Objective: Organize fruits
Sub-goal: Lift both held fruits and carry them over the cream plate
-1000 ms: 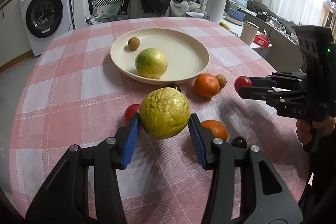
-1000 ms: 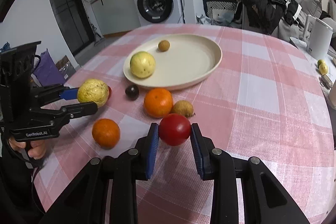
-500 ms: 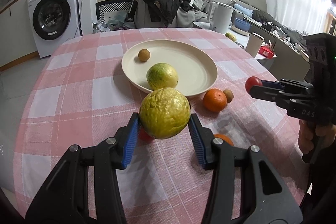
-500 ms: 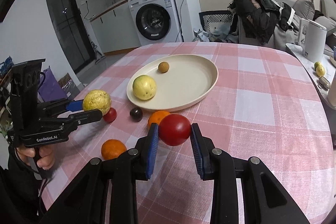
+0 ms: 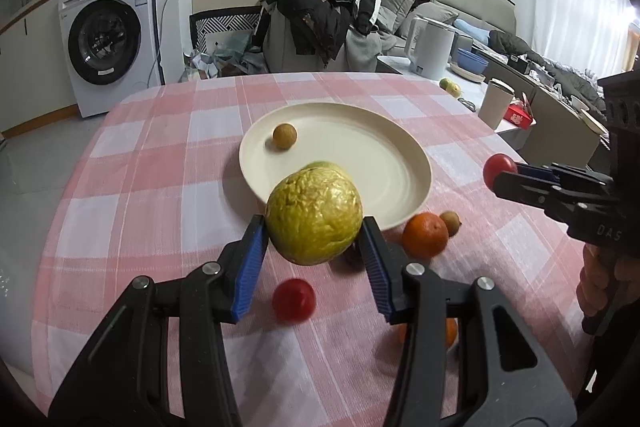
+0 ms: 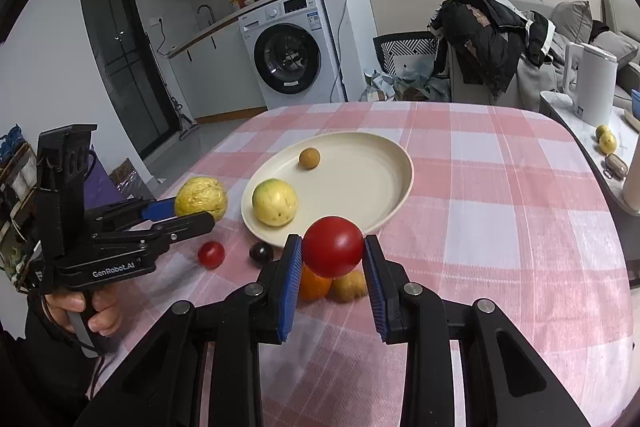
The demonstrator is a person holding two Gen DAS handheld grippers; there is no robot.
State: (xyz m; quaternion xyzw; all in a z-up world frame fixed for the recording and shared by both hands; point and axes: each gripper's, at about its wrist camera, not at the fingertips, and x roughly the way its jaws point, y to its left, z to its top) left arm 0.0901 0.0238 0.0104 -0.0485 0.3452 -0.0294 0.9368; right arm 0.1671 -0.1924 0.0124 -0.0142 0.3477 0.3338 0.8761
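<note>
My left gripper (image 5: 313, 227) is shut on a large wrinkled yellow fruit (image 5: 314, 217), held in the air just before the near rim of the cream plate (image 5: 400, 155). The plate holds a smooth green-yellow fruit (image 6: 275, 202) and a small brown fruit (image 6: 309, 158). My right gripper (image 6: 332, 251) is shut on a red tomato (image 6: 333, 246), lifted above the cloth near the plate's edge. On the cloth lie a second red tomato (image 5: 294, 299), a dark round fruit (image 6: 261, 253), an orange (image 5: 425, 235) and a small brown fruit (image 5: 451, 223).
The round table has a pink checked cloth (image 5: 160, 187). Another orange (image 5: 450, 331) shows behind my left gripper's right finger. Beyond the table stand a washing machine (image 5: 108, 43), a chair piled with clothes (image 5: 316, 15), a white kettle (image 5: 432, 47) and a cup (image 5: 495, 103).
Both grippers have risen with their fruit. The left one has carried the yellow fruit toward the plate, so it now covers most of the green-yellow fruit there.
</note>
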